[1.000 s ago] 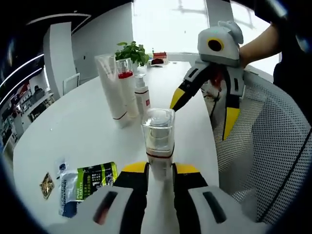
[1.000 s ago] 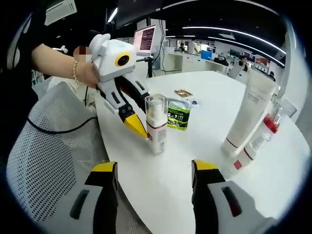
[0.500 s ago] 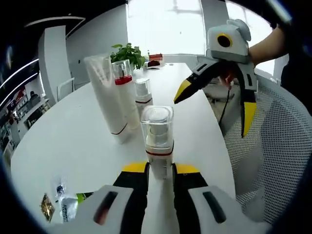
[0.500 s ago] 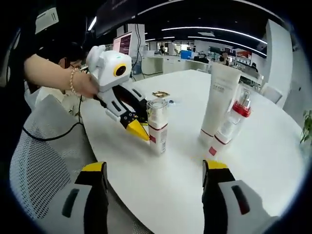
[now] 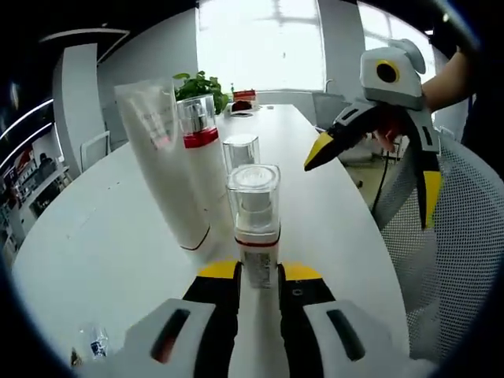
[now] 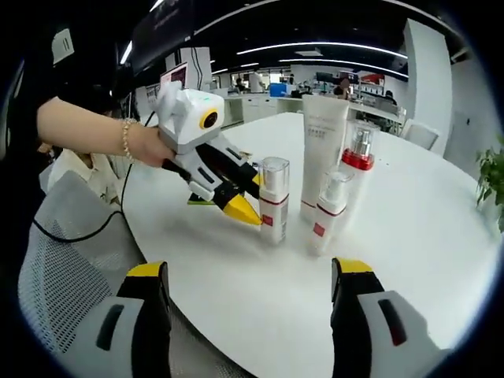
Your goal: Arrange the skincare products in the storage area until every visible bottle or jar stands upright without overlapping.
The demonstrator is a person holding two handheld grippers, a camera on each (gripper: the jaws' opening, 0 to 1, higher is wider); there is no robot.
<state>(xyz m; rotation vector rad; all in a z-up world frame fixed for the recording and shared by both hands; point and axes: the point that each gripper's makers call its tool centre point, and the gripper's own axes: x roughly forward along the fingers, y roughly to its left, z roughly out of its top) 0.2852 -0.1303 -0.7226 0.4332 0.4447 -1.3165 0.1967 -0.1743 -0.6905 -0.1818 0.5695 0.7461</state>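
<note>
My left tool [image 5: 258, 277] clamps the clear-capped white pump bottle with a red band [image 5: 253, 228] upright near the white bench's [image 6: 441, 236] near edge, probably touching down beside the other bottles, while my right tool [image 6: 252, 303] waits spread, carrying nothing.

1. White round-edged table [image 5: 94, 236], seen in both views.
2. Bright windows [image 5: 260, 43] behind the far end of the table, left gripper view.
3. Green potted plant [image 5: 201, 85] near that far end.
4. Grey mesh chair [image 5: 461, 236] beside the table.
5. Dark ceiling with light strips [image 6: 331, 47] over an open office, right gripper view.
6. Lit monitor [image 6: 175, 76] at left.
</note>
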